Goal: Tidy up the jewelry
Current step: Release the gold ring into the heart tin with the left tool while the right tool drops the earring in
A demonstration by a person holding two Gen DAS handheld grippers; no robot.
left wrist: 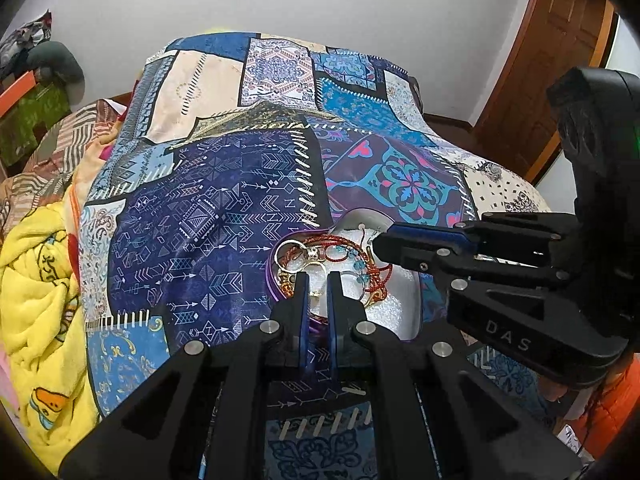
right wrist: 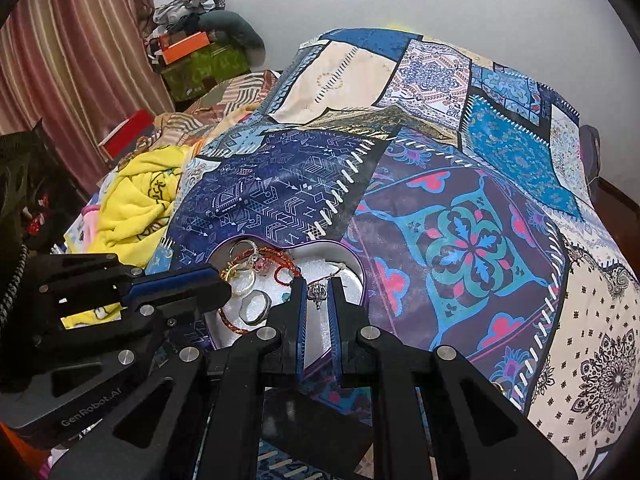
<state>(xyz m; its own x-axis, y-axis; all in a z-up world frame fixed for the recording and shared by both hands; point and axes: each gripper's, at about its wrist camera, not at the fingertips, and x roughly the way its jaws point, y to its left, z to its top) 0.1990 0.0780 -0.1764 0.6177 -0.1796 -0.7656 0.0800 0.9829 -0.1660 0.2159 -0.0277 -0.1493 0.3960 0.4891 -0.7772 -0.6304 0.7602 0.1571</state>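
A heart-shaped purple tin (left wrist: 412, 296) (right wrist: 352, 272) with white lining sits on the patchwork bedspread and holds tangled jewelry: red cord bracelets (left wrist: 340, 250) (right wrist: 280, 266), gold rings (left wrist: 314, 270), and a silver ring (right wrist: 256, 306). My left gripper (left wrist: 318, 286) hangs over the tin's near side, jaws narrowly apart around a gold ring. My right gripper (right wrist: 318, 290) is over the tin, nearly shut on a small silver pendant (right wrist: 317, 291) whose chain trails right. Each gripper shows in the other's view, the right one (left wrist: 380, 242) and the left one (right wrist: 224, 284).
The blue patchwork bedspread (left wrist: 224, 208) (right wrist: 460, 240) covers the bed. A yellow blanket (left wrist: 36, 288) (right wrist: 136, 204) is bunched at the left. Boxes and clothes (right wrist: 196, 52) pile by the curtain. A wooden door (left wrist: 540, 72) stands at the right.
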